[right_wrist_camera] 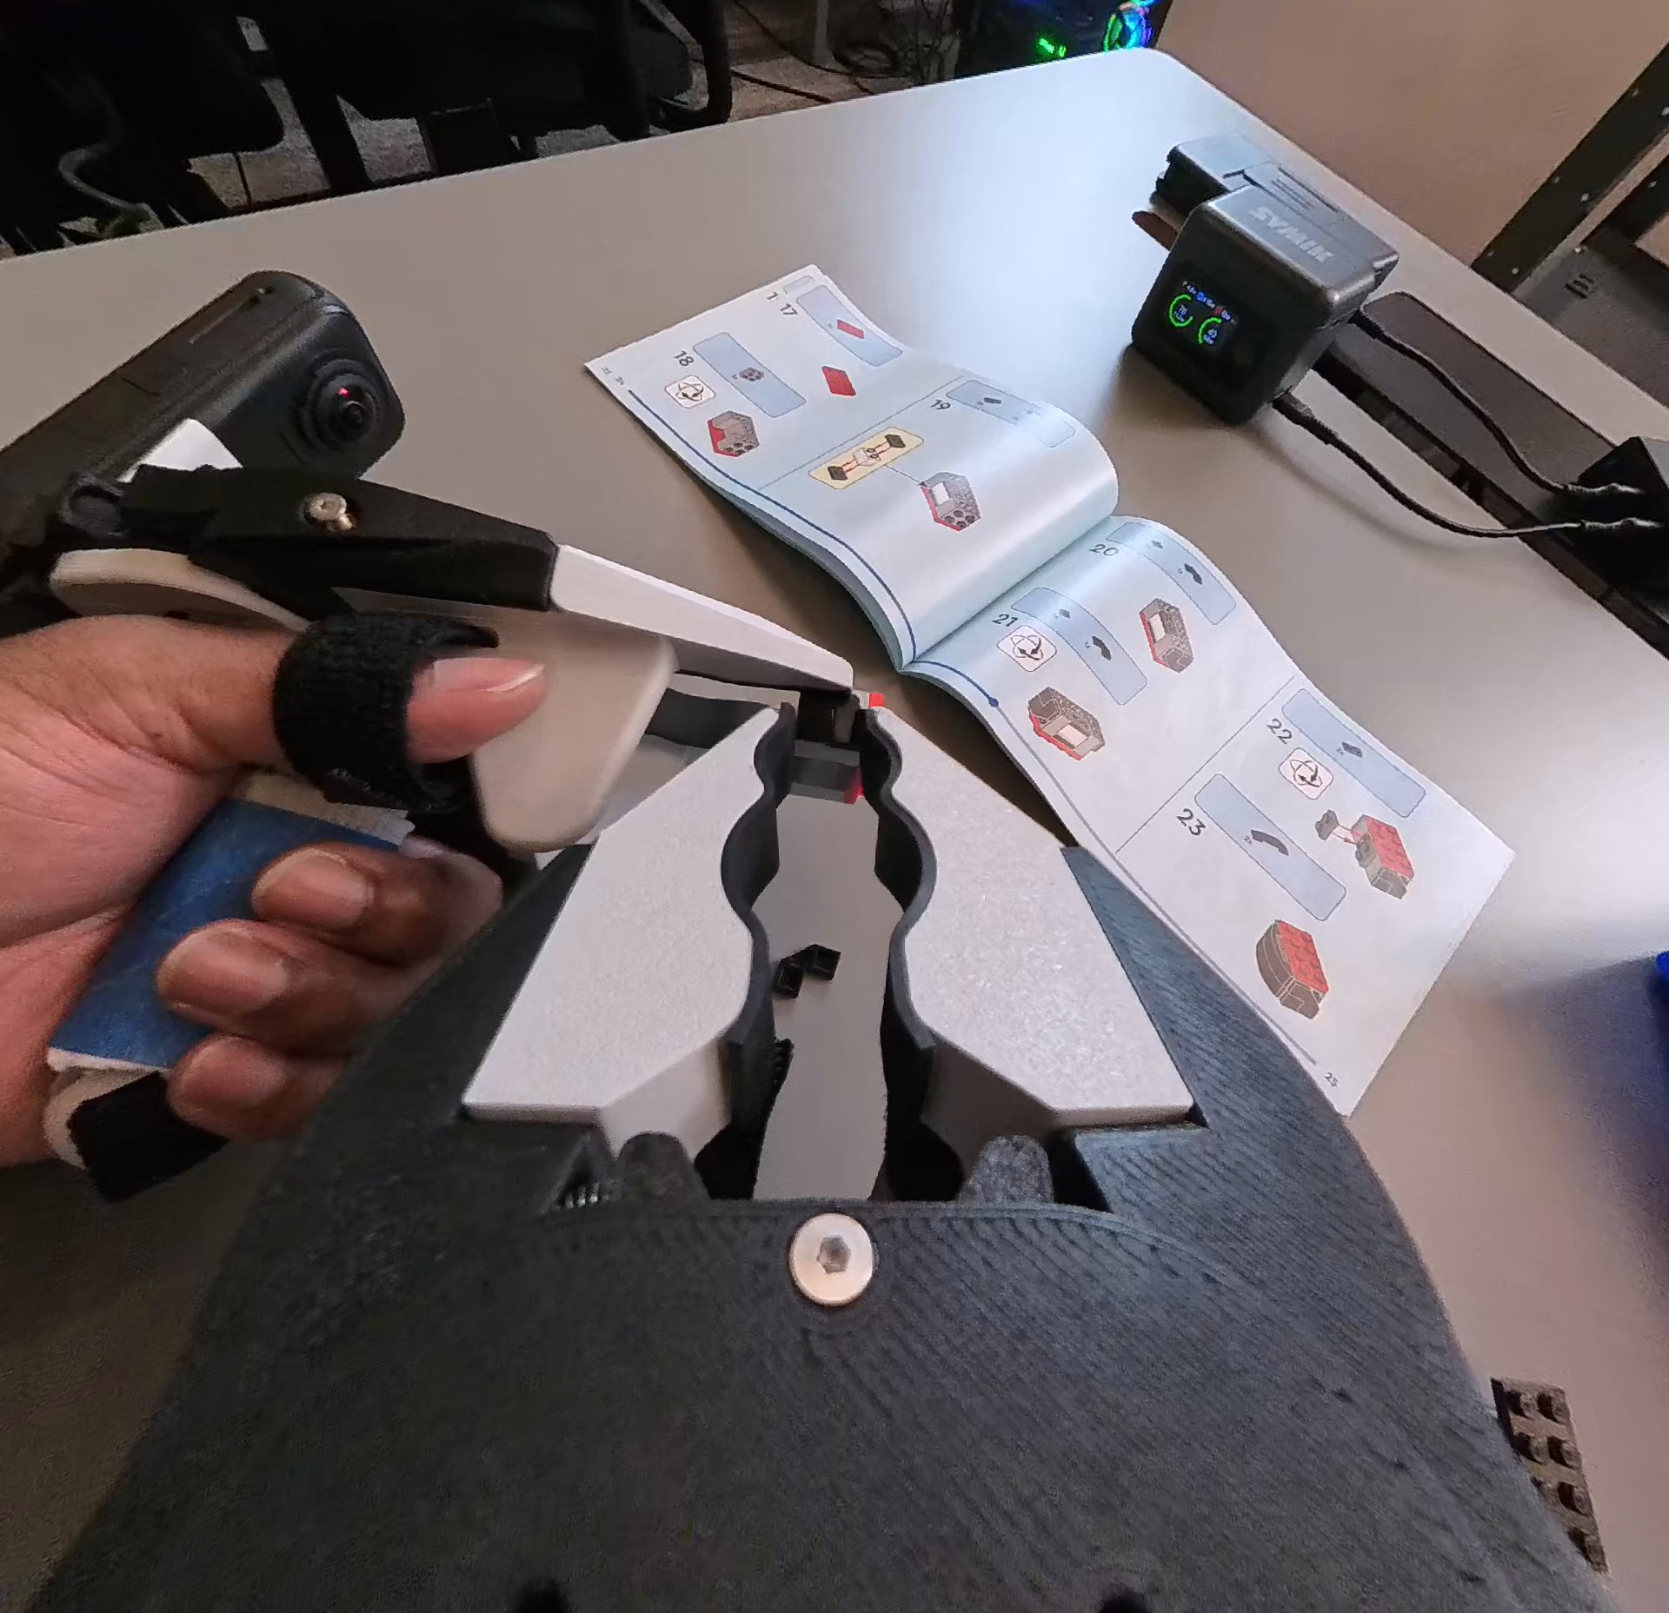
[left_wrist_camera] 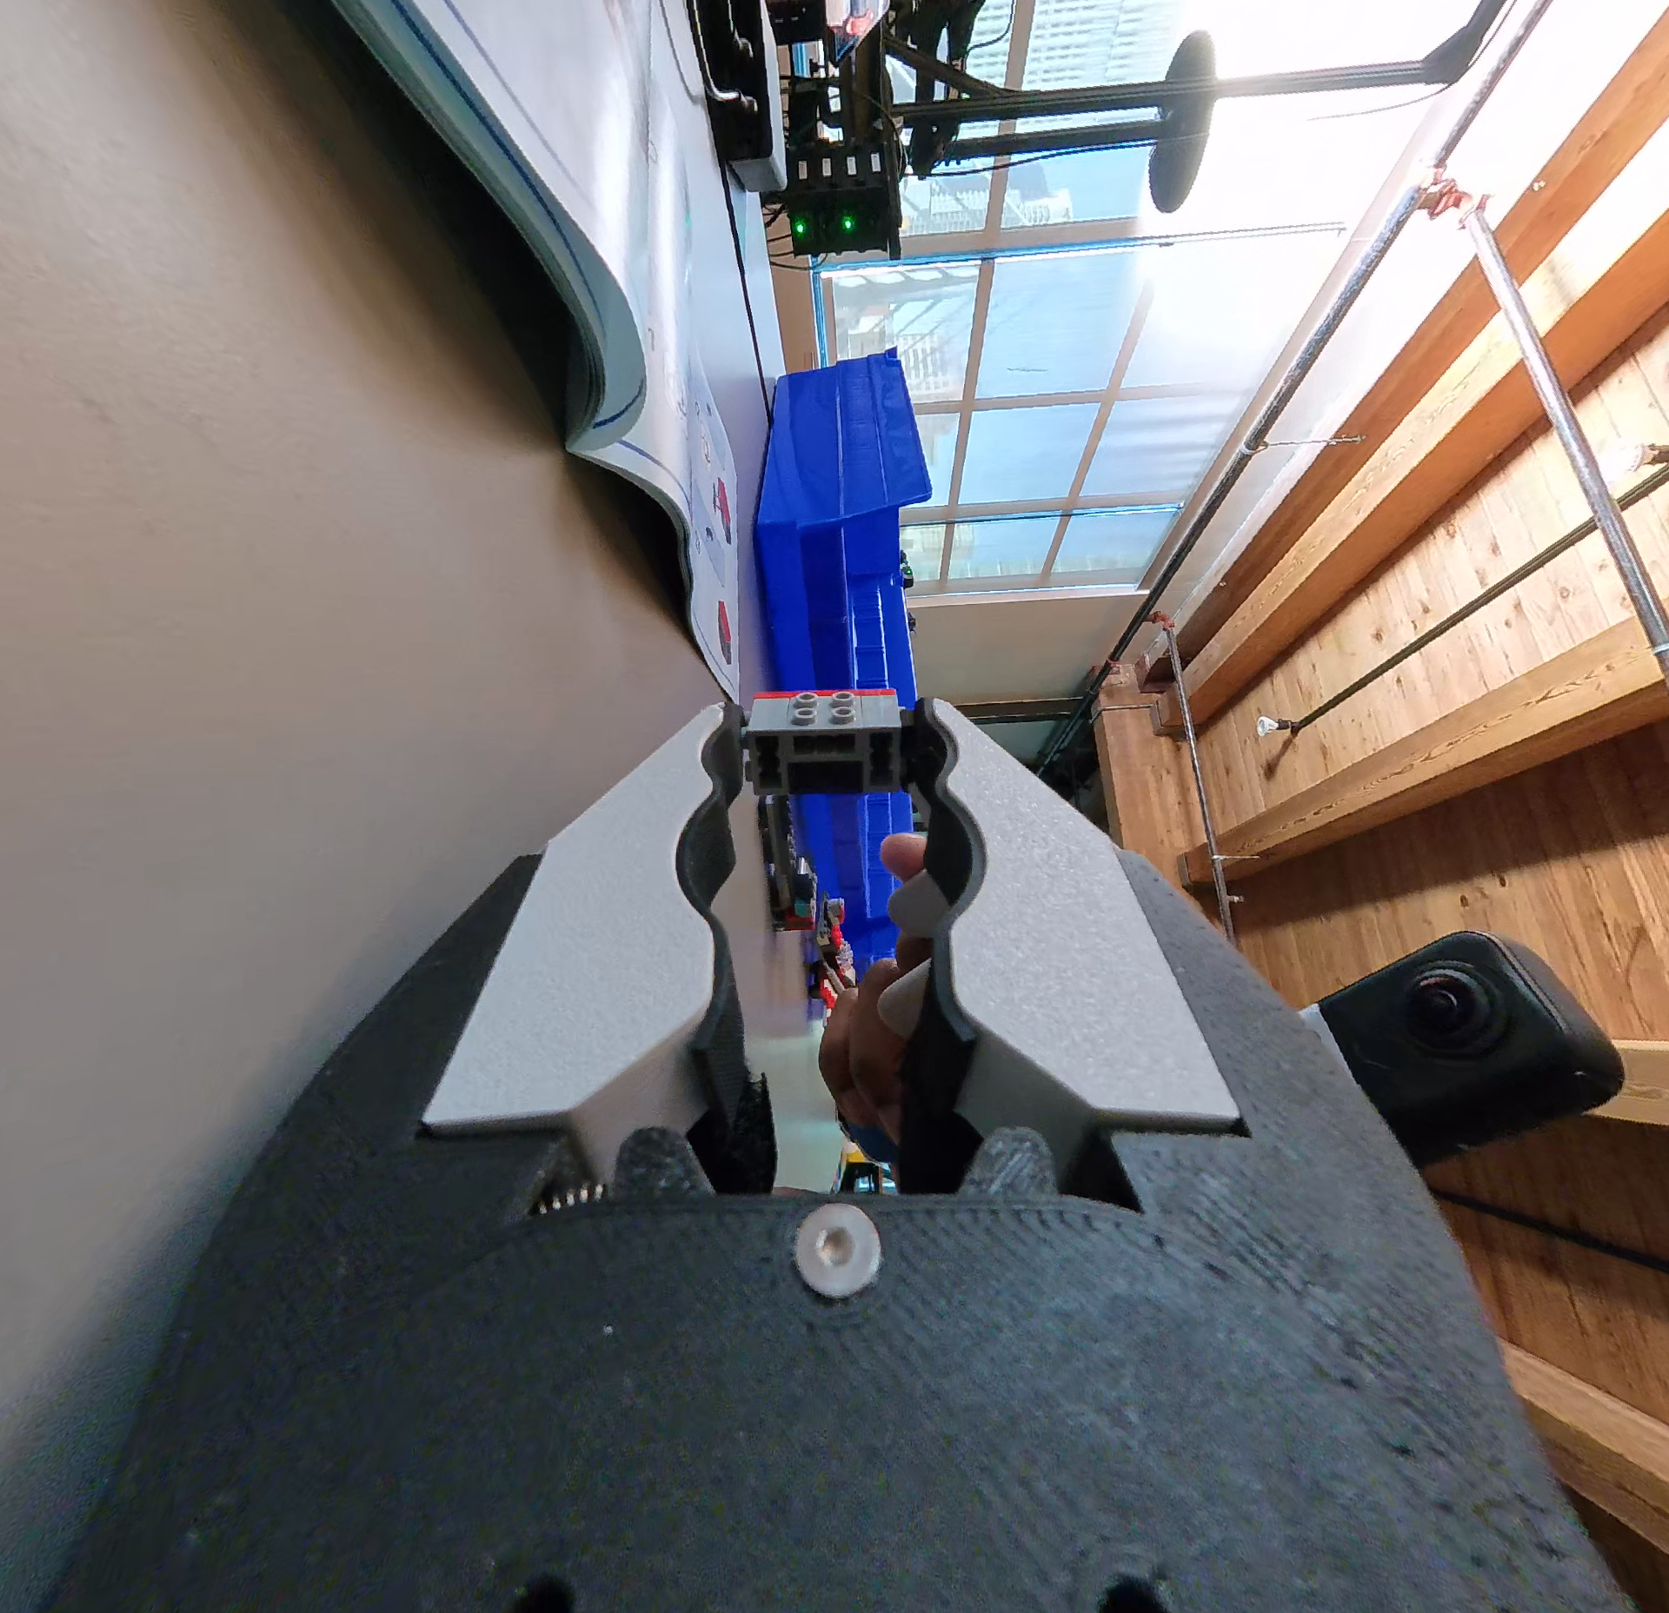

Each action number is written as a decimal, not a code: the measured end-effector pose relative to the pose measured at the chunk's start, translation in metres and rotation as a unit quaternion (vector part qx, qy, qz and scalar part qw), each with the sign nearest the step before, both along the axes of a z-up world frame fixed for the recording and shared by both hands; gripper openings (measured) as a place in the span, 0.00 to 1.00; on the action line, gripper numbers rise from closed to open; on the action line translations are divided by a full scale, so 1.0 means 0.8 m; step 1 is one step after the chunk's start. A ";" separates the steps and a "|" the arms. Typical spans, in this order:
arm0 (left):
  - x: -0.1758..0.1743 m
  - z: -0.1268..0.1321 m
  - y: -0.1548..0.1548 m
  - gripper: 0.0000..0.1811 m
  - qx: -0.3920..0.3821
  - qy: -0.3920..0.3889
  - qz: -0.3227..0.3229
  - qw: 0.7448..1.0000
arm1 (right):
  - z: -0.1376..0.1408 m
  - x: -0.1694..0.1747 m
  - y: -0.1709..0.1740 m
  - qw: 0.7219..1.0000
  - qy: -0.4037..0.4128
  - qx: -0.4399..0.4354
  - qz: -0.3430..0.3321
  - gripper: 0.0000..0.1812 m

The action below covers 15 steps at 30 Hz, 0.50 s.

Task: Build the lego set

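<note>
1. Fingers of a person's hand (right_wrist_camera: pixel 208 856) at the far left of the right wrist view are wrapping around the left gripper's handle, with a black strap over the thumb; that gripper's camera (right_wrist_camera: pixel 307 378) is sitting above the hand.
2. Reaching across from there, the left gripper (left_wrist_camera: pixel 824 752) is clamping a small grey lego assembly (left_wrist_camera: pixel 824 743) between its fingertips. In its own view (which is rolled on its side) the piece is showing four studs and a thin red edge, and is being held up off the table (left_wrist_camera: pixel 271 576).
3. At the middle of the right wrist view, the right gripper (right_wrist_camera: pixel 826 757) is closing on that same lego assembly from the other side, its dark tips pressing against both flanks of the block, so both tools are gripping it at once.
4. Below those tips, small black lego bits (right_wrist_camera: pixel 806 969) are lying on the table.
5. Further right, an open instruction booklet (right_wrist_camera: pixel 1020 631) is lying flat on the table, just beyond the assembly.
6. Past the booklet, a dark cube device (right_wrist_camera: pixel 1255 306) with a lit screen is standing near the table's far edge, with cables trailing off to the right.
7. A blue bin (left_wrist_camera: pixel 831 522) is standing beyond the booklet in the left wrist view.
</note>
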<state>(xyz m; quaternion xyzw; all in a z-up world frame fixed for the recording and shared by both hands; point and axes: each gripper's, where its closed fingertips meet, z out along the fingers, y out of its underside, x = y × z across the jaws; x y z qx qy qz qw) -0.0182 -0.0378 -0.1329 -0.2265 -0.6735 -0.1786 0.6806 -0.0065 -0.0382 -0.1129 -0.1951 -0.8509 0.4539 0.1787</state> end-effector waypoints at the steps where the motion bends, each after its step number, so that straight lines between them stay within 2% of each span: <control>1: 0.000 0.000 0.000 0.21 0.001 0.000 0.000 1.000 | 0.001 0.000 0.000 1.000 0.002 -0.001 0.002 0.08; 11: 0.000 -0.001 0.000 0.21 0.012 -0.004 0.001 1.000 | 0.015 0.009 0.004 0.998 0.028 -0.037 0.031 0.13; 15: 0.000 -0.002 0.000 0.21 0.016 -0.006 0.000 1.000 | 0.010 0.013 0.015 0.986 0.146 -0.019 0.079 0.16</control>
